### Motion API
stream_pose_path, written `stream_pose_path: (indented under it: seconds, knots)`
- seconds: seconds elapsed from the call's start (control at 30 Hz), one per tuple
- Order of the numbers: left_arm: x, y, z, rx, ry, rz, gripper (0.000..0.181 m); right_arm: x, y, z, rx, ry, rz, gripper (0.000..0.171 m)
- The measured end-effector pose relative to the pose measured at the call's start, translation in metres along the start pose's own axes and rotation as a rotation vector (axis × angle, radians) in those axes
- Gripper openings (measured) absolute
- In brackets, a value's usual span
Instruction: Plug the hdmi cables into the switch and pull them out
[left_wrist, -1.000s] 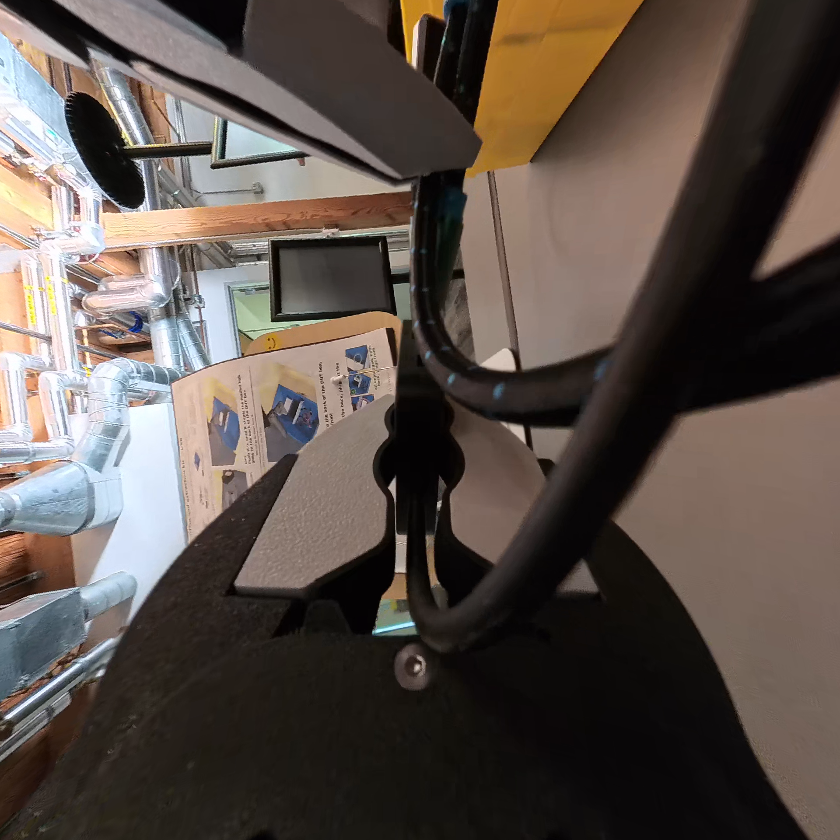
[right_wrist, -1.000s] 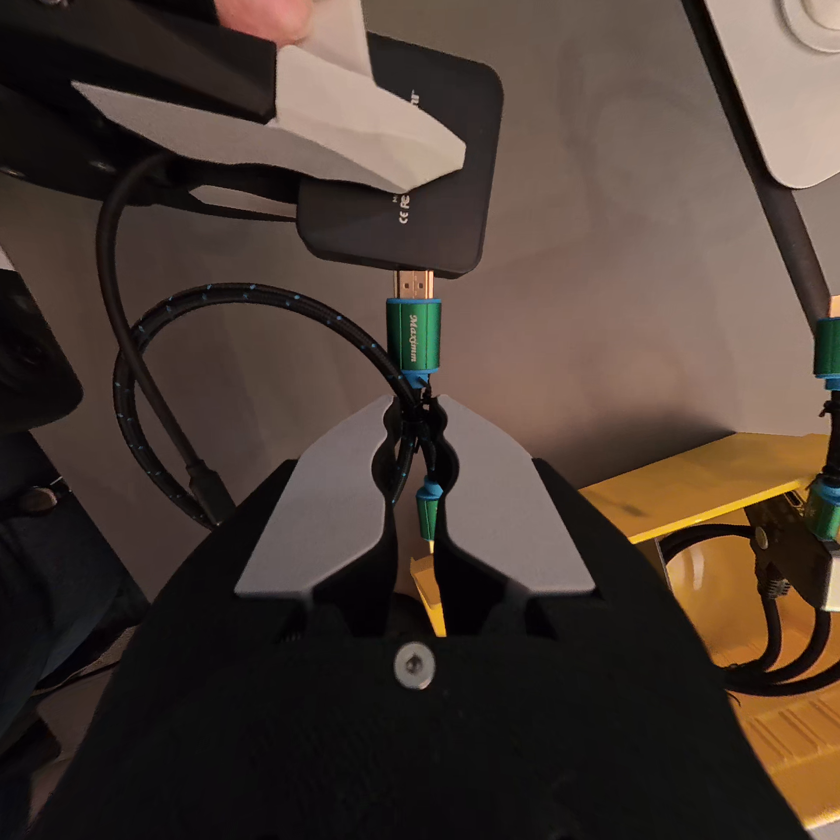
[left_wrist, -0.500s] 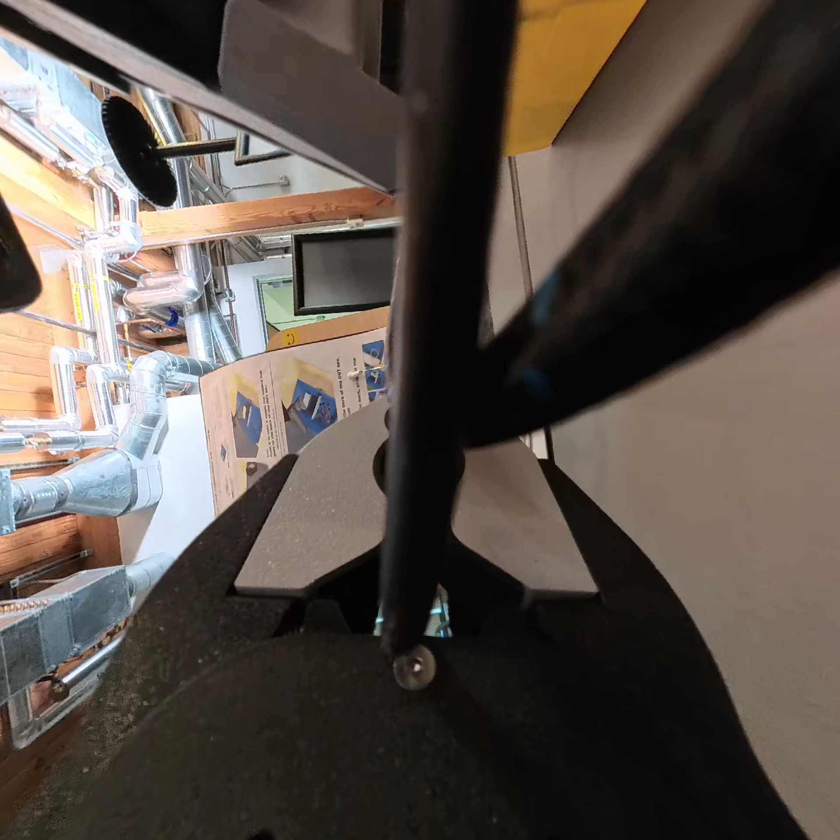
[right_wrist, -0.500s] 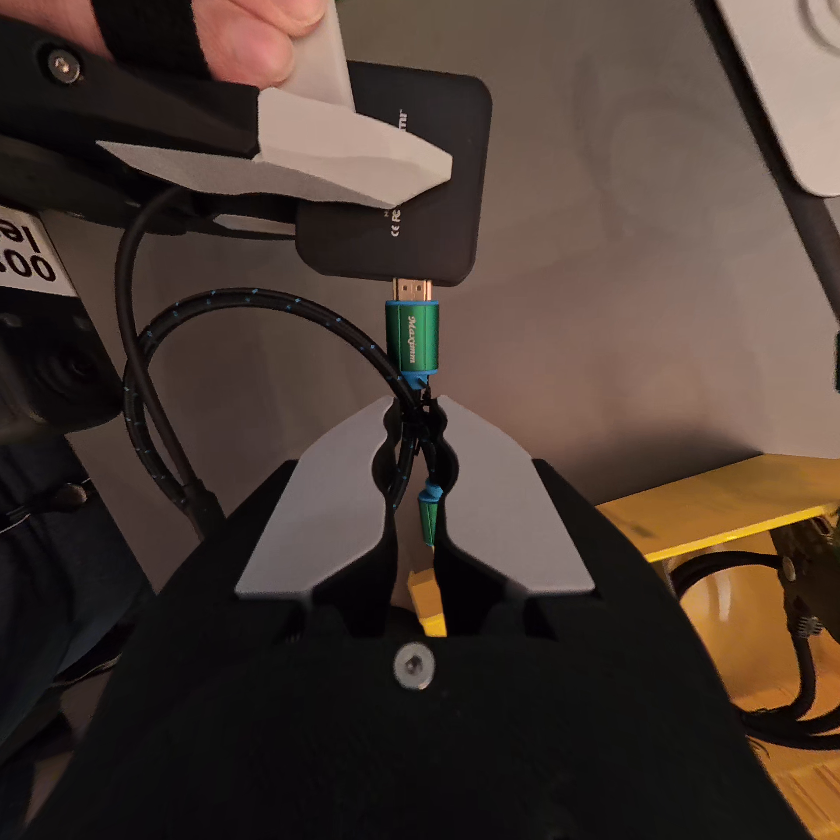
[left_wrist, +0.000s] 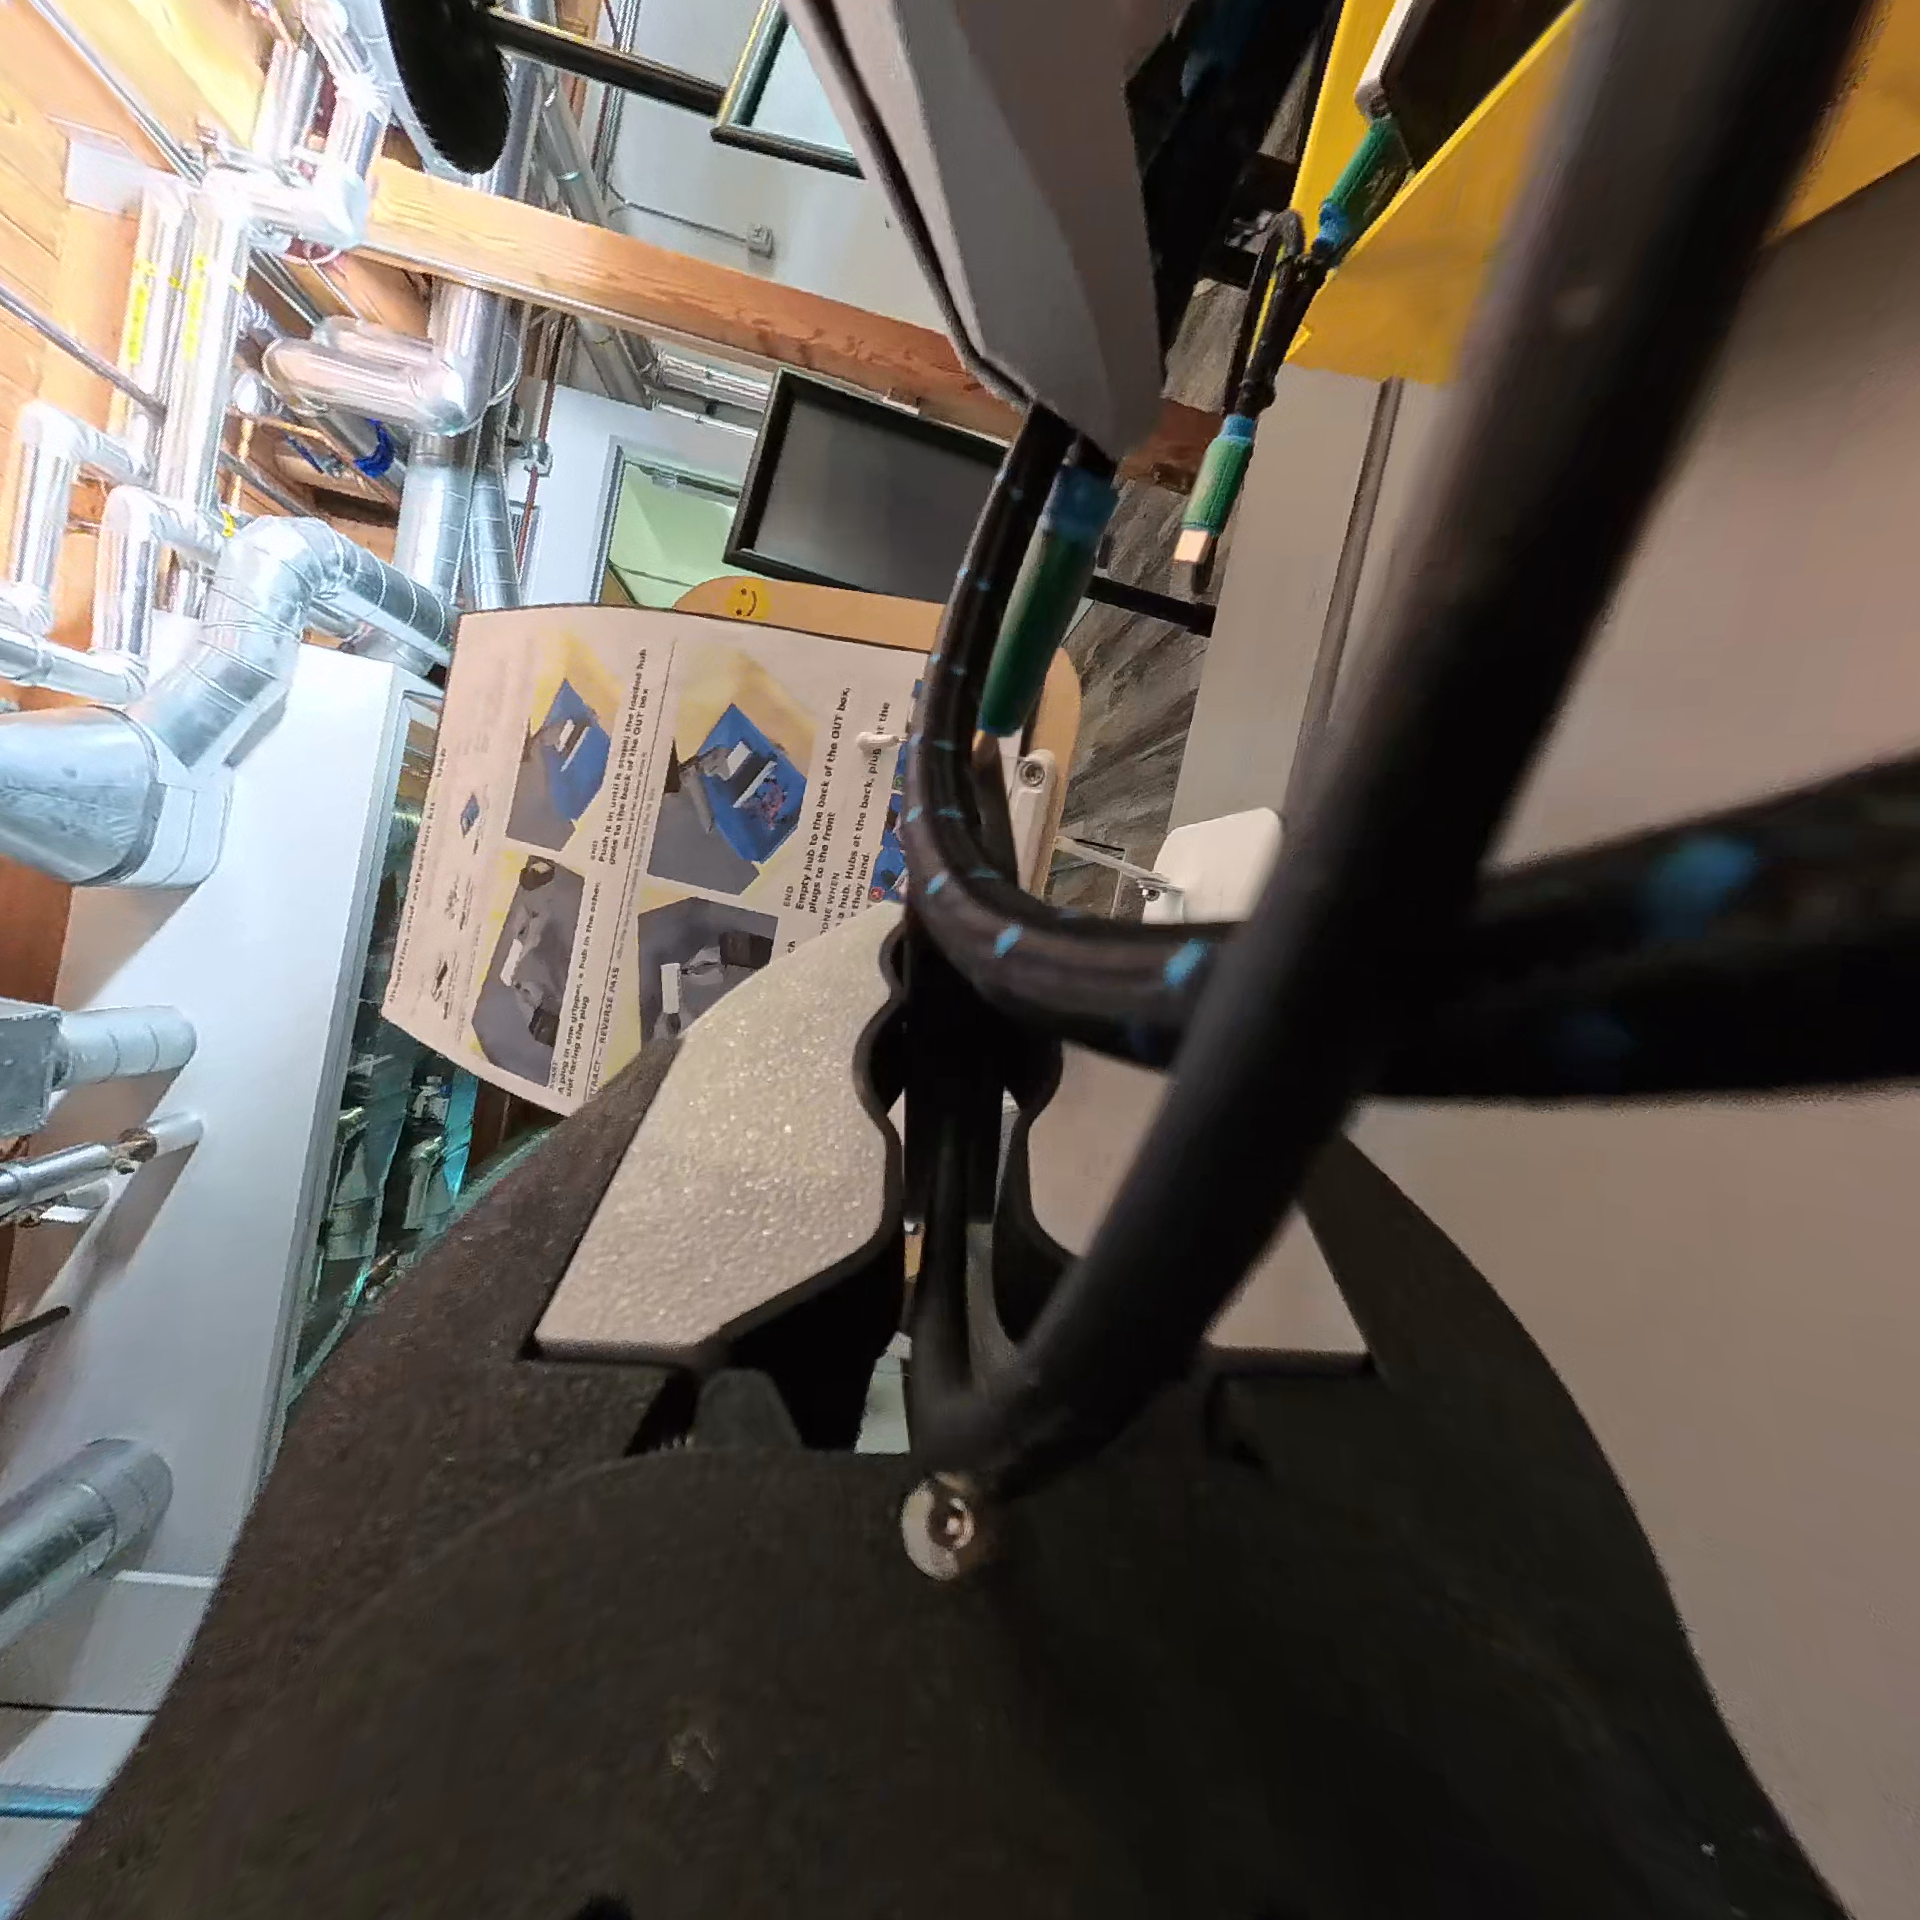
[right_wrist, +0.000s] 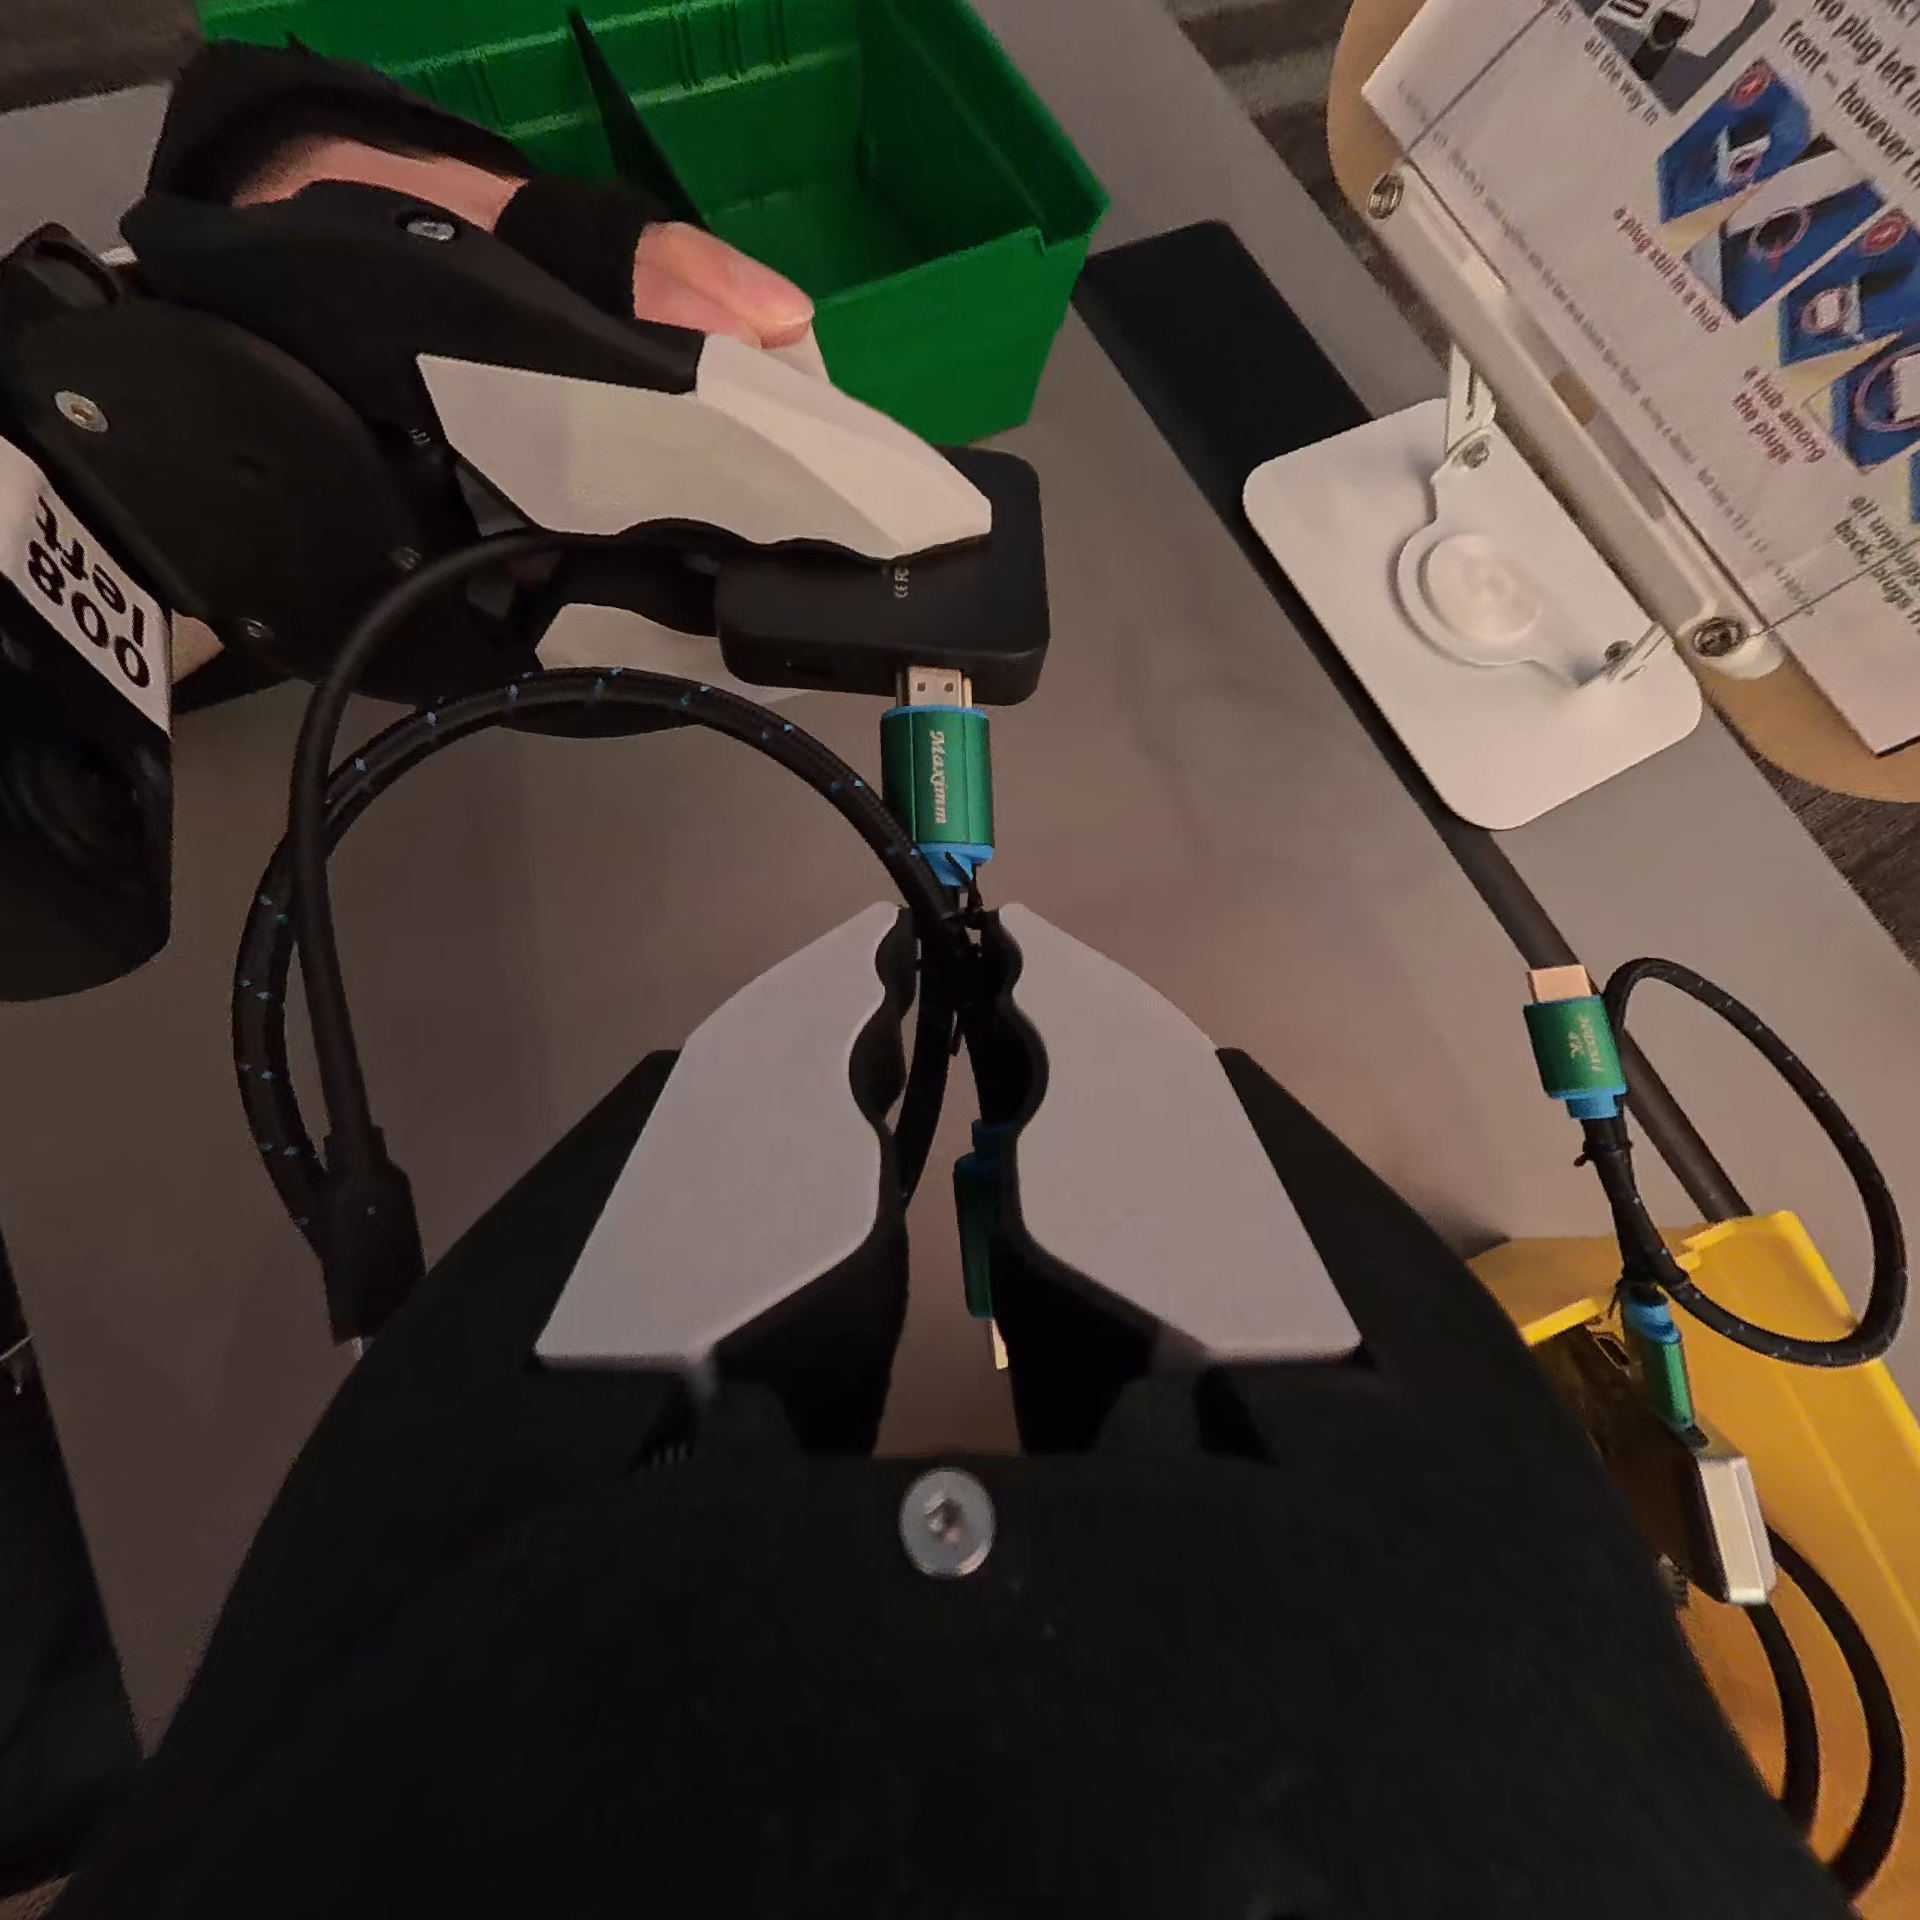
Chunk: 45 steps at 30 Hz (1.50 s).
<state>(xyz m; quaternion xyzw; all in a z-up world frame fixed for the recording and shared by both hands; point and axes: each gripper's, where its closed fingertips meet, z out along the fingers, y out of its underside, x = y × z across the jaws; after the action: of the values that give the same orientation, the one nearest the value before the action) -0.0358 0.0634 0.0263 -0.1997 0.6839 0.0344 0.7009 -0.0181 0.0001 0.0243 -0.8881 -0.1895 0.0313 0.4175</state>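
In the right wrist view my right gripper (right_wrist: 948, 920) is shut on the braided black HDMI cable (right_wrist: 623, 691), just behind its green plug (right_wrist: 935, 774). The plug's gold tip meets the port edge of the black switch (right_wrist: 966, 603), with much of the metal showing. My left gripper (right_wrist: 935, 540), held by a gloved hand, is shut on the switch from the left. In the left wrist view my left gripper (left_wrist: 940, 935) clamps a thin dark edge. The green plug (left_wrist: 1029, 634) and braided cable (left_wrist: 966, 904) cross close in front.
A green bin (right_wrist: 883, 187) stands behind the switch. A yellow bin (right_wrist: 1766, 1403) with cables sits at the right, and a second green plug (right_wrist: 1564, 1049) hangs above it. A white stand base (right_wrist: 1475, 603) holds an instruction sheet (right_wrist: 1714, 208). The switch's own smooth black lead (right_wrist: 312, 831) loops down at the left. My hands' fingertips stand some 7 cm from each other.
Both grippers have turned together, so the green bin, stand and table top now show. The plug stays at the switch's port with its metal tip still exposed.
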Motion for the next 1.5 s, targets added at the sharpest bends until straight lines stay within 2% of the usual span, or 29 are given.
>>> stream_pose_path:
  seconds: [0.37,0.5,0.57,0.87,1.23,1.5]
  knots:
    - [0.032,0.001,0.002,0.002,0.071,0.312,0.014,-0.005,0.035,0.019,-0.176,-0.121,0.114,0.011]
    - [0.031,-0.005,0.002,0.027,0.059,0.27,0.013,-0.013,0.042,0.023,-0.223,-0.175,0.14,0.011]
    - [0.034,-0.007,-0.001,0.048,0.075,0.311,0.012,-0.013,0.045,0.022,-0.24,-0.185,0.144,0.011]
    - [0.04,-0.011,-0.004,0.087,0.093,0.341,0.014,-0.009,0.045,0.015,-0.219,-0.206,0.159,0.011]
    - [0.034,-0.037,-0.013,0.229,0.054,0.213,0.013,-0.025,0.051,-0.005,-0.235,-0.329,0.122,0.011]
    - [0.048,-0.05,-0.015,0.272,0.091,0.232,0.013,-0.029,0.069,-0.014,-0.323,-0.342,0.127,0.011]
